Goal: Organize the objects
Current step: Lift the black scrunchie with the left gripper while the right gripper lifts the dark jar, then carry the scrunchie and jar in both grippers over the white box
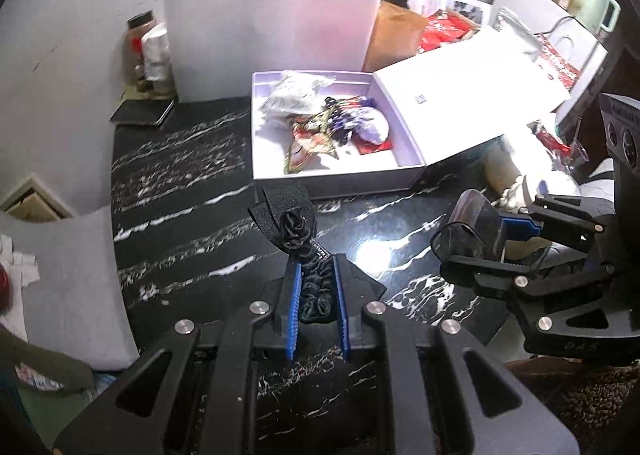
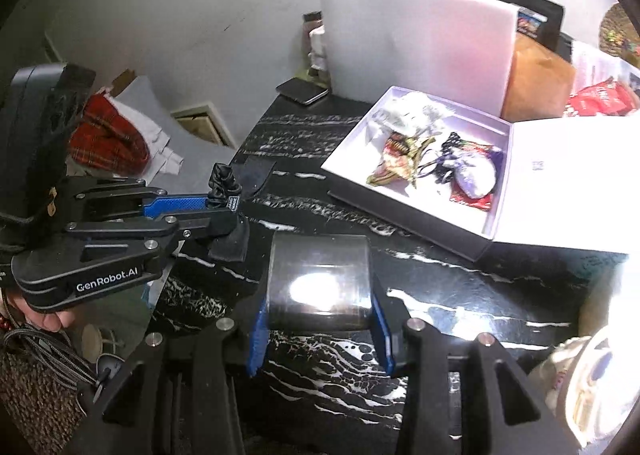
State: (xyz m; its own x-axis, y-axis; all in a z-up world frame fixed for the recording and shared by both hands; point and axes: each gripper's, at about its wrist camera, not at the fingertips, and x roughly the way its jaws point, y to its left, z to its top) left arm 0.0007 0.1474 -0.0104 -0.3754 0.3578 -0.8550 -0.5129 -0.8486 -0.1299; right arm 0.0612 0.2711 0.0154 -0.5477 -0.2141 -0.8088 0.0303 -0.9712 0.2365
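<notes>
Black marble table (image 1: 192, 223), open white box (image 1: 336, 171), phone (image 1: 142, 112)

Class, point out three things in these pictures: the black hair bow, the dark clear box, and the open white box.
black hair bow (image 1: 298, 229), left wrist view, its rosette centre.
dark clear box (image 2: 318, 281), right wrist view, its glossy top face.
open white box (image 1: 340, 177), left wrist view, its front wall.

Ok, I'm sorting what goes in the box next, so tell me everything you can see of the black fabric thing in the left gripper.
The black fabric hair bow with a ruffled satin rosette is soft, with flat textured tails and a small woven label. It is clamped between the blue-padded fingers of the left gripper, lifted clear of the black marble-patterned table, its bow end pointing towards the open white box. Only the fingers touch it.
</notes>
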